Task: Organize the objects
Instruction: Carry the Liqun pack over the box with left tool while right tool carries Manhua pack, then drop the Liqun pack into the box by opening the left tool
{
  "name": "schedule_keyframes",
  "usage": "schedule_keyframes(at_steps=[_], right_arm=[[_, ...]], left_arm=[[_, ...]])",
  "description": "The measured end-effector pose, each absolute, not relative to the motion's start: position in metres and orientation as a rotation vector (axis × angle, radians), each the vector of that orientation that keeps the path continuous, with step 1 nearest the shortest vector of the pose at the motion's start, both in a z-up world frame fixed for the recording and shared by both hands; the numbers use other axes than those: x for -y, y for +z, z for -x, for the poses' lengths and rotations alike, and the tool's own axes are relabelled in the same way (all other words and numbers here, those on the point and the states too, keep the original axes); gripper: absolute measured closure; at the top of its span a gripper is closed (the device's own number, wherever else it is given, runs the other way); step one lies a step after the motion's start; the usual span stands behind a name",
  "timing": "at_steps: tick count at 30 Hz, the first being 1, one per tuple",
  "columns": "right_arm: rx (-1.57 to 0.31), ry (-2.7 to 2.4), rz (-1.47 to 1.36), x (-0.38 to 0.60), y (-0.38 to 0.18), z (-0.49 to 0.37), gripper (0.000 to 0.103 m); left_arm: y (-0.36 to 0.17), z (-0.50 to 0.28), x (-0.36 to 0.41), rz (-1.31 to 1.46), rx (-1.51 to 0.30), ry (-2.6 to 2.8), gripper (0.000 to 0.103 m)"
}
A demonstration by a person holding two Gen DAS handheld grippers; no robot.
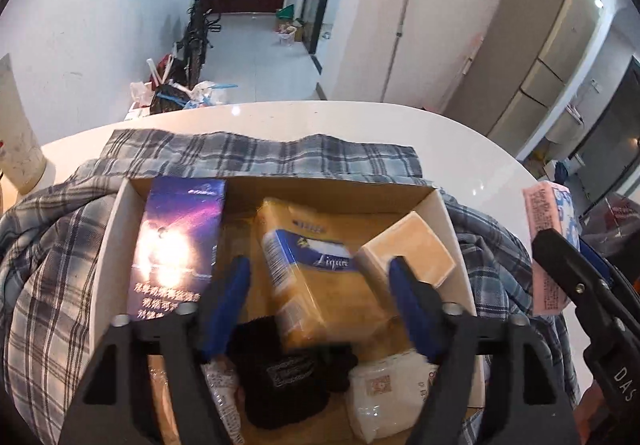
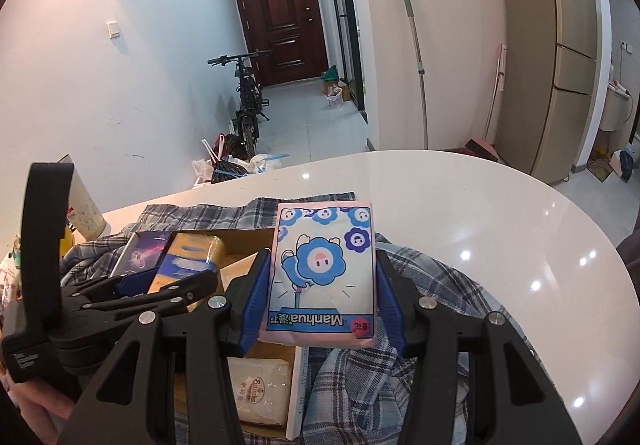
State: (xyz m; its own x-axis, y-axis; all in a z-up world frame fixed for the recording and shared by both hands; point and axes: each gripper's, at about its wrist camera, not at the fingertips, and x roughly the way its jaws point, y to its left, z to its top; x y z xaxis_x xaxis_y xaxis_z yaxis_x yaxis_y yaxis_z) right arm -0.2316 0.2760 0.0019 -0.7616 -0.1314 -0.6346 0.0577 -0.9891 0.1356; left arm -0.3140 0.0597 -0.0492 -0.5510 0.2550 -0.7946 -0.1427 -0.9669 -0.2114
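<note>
My left gripper hangs open over an open cardboard box. A yellow tissue pack lies tilted between its blue fingers, with a gap on the left side. The box also holds a purple carton, a beige pack, a black item and a white pack. My right gripper is shut on a pink tissue pack with a blue flower cartoon. It holds the pack upright over the box's right edge.
The box rests on a crumpled plaid shirt on a round white table. A white tube stands at the table's left edge. Beyond the table are a bicycle, bags on the floor and a door.
</note>
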Motion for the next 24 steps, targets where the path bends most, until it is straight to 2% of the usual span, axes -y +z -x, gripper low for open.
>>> schedule_keyframes(at_steps=[4, 9, 13, 15, 18, 19, 24], right_arm=[[0.167, -2.856, -1.016, -0.275, 0.006, 0.227, 0.054], [0.178, -2.856, -0.991, -0.273, 0.014, 0.224, 0.054], [0.182, -2.836, -0.984, -0.268, 0.018, 0.22, 0.054], [0.196, -2.801, -1.007, -0.263, 0.018, 0.221, 0.054], [0.211, -2.732, -1.083, -0.253, 0.013, 0.222, 0.054], [0.206, -2.709, -1.117, -0.25, 0.01, 0.222, 0.054], [0.145, -2.643, -1.222, -0.23, -0.008, 0.218, 0.054]], left_arm=[[-0.037, 0.303, -0.049, 1.317, 0.202, 2.58, 0.022], [-0.007, 0.273, -0.034, 1.222, 0.135, 2.652, 0.022], [0.016, 0.24, -0.015, 1.079, 0.083, 2.753, 0.014], [0.025, 0.225, -0.005, 0.97, 0.086, 2.817, 0.014], [0.027, 0.21, 0.01, 0.858, 0.123, 2.872, 0.009], [0.026, 0.208, 0.013, 0.841, 0.155, 2.872, 0.0], [0.014, 0.212, 0.029, 0.849, 0.297, 2.833, 0.0]])
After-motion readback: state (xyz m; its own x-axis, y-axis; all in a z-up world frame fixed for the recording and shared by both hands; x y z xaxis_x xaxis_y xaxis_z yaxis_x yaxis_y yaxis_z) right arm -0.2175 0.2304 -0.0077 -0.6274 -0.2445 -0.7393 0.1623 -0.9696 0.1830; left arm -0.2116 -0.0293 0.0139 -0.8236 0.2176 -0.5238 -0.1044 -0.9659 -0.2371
